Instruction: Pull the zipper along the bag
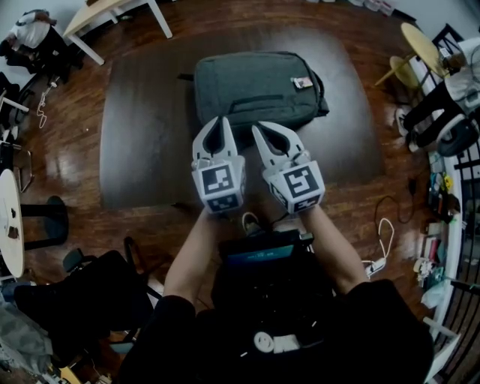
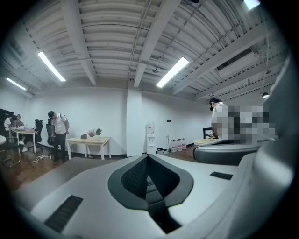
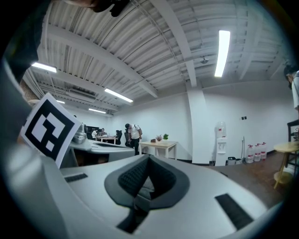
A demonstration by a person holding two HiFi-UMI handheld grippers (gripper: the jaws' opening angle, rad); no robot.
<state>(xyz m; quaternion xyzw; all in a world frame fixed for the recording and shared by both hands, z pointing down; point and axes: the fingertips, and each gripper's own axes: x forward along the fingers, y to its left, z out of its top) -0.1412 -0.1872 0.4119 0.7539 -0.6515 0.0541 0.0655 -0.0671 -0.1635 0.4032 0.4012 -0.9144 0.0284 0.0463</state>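
On the counter (image 1: 142, 150) the bag (image 1: 259, 82) is laid flat. Over its near edge the left gripper (image 1: 223, 121) and right gripper (image 1: 264, 129) are held, fingers (image 1: 208, 142) clenched on nothing. Unless one side is pinned, the bag could be dragged along rather than unzipped.

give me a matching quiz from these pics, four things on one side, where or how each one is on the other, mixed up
Things:
1 bag
2 left gripper
3 pale wooden table
4 white cable

Place or state:
a top left corner of the head view
b jaws shut, nothing between them
c lying flat on the dark table
d on the floor, right side of the head view

Pairs: 1-c, 2-b, 3-a, 4-d
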